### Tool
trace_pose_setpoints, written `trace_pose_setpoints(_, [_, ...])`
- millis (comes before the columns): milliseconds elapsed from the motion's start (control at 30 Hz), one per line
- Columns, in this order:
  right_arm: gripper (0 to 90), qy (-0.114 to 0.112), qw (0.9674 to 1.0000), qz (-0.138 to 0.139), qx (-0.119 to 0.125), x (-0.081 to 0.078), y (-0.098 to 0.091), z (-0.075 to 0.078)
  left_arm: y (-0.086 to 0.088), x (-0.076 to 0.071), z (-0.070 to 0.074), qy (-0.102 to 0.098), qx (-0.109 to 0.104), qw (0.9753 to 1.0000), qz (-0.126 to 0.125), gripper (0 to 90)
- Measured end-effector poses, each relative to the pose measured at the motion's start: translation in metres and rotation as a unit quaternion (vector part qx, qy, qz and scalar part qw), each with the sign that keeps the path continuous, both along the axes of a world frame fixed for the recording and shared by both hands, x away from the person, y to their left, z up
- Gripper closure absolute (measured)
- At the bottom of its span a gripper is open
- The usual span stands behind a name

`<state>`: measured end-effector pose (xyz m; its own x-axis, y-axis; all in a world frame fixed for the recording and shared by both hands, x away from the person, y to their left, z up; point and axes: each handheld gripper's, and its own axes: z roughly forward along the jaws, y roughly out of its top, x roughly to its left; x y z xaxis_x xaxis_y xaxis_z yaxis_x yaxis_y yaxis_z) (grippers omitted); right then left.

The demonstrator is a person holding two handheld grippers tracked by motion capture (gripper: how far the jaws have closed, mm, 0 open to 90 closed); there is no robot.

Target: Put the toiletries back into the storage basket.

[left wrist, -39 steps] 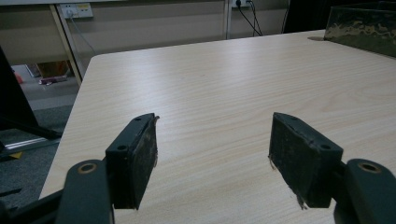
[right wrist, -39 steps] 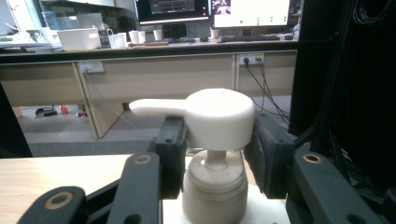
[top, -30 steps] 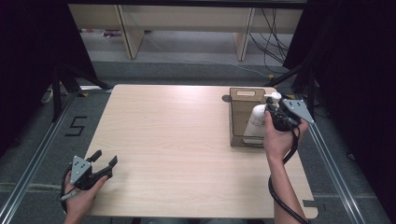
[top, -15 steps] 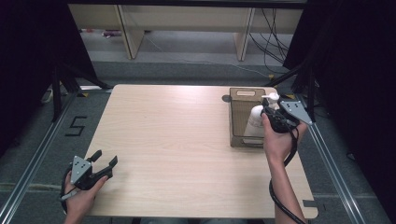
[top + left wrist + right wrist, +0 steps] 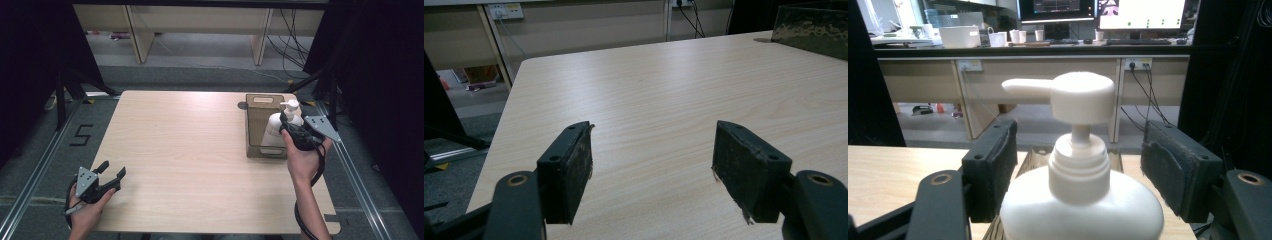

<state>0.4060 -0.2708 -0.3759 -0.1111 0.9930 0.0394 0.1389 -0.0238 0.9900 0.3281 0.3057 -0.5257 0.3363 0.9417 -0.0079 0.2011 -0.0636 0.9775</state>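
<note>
While the pump bottle stands upright in the bin, spout pointing frame-left, the right gripper has just opened, pads clear of it; the left gripper gapes empty.

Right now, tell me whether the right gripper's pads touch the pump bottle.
Apart. The right gripper view shows gaps between both pads and the pump bottle's neck; its jaws have just been opening.

High view above the near edge facing forward over the table, claw views low and close, all sharing its wood top

Left of the bin, the surface is lying open; the bin and the pump bottle inside it are blocking the right edge.
</note>
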Motion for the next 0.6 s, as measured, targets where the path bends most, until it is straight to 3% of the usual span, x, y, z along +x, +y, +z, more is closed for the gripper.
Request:
trace_pose_setpoints(233, [32.2,0.009,0.9999,0.006,0.008,-0.018,-0.008,-0.006,0.000,0.000,0.000,0.000,0.000,1.0000,0.001,31.5])
trace_pose_setpoints(300, [32.5,0.010,0.9999,0.012,0.007,-0.023,-0.010,-0.008,0.000,-0.001,0.001,0.009,0.004,0.9999,0.005,31.5])
trace_pose_setpoints(367, [32.9,0.012,0.9998,0.014,0.009,-0.027,-0.012,-0.010,0.000,0.000,0.000,0.003,0.001,1.0000,0.002,31.4])
trace_pose_setpoints(600, [34.5,0.034,0.9992,0.020,0.004,-0.043,-0.020,-0.029,0.000,0.000,0.000,0.006,0.002,1.0000,0.004,31.3])
